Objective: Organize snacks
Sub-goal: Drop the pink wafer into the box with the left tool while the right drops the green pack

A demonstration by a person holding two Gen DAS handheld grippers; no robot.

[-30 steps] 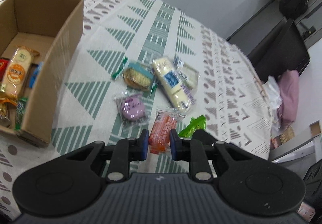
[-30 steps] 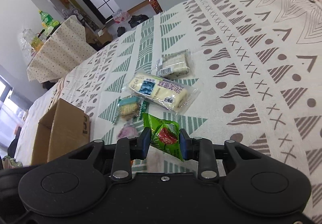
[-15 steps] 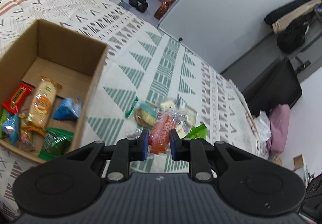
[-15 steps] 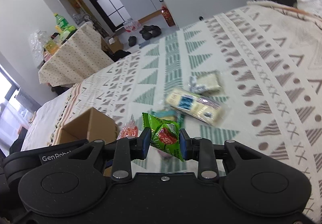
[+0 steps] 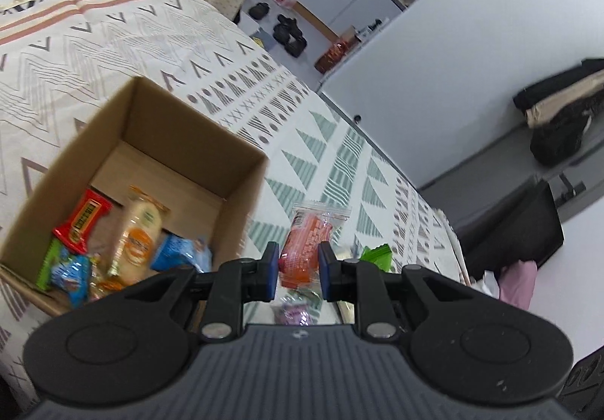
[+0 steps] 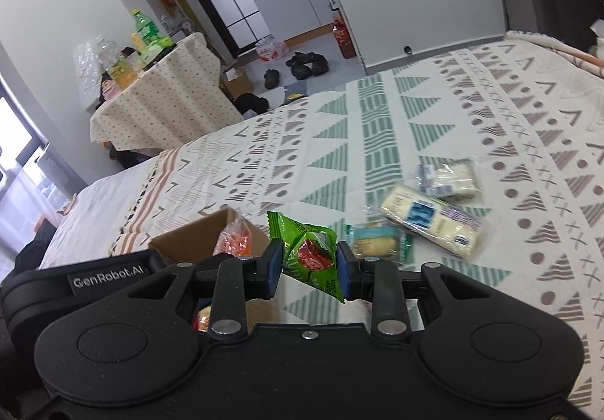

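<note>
Moved since a second ago: both grippers lifted off the patterned cloth and swung toward the cardboard box, each still carrying its packet; snack pile now lower and further off in both views.

Left wrist, grip: left gripper (image 5: 295, 271) clamped on the orange snack packet (image 5: 306, 243), pads pinching the lower end so the rest sticks up and forward.

Left wrist, box: cardboard box (image 5: 241, 193) just left of the packet, open top, already holding a red bar (image 5: 82, 220), a long cream-and-orange pack (image 5: 139, 235), a blue pouch (image 5: 180, 254) and more. Packet not over the opening yet, probably a short shift left before letting go.

Left wrist, leftovers: purple snack (image 5: 292, 311) peeking under the fingers, blurry.

Right wrist, grip: right gripper (image 6: 309, 269) closed on the green packet (image 6: 307, 253), held mid-body, looks secure.

Right wrist, box: corner only visible (image 6: 196, 237), orange packet (image 6: 234, 238) showing just above it.

Right wrist, still on the cloth (image 6: 377, 125): long white pack with blue label (image 6: 432, 218), small pale pack (image 6: 447, 179) beside it, teal-wrapped cookie (image 6: 377, 242) near the fingers.

Progress guess: box partly filled, a few pieces left.
</note>
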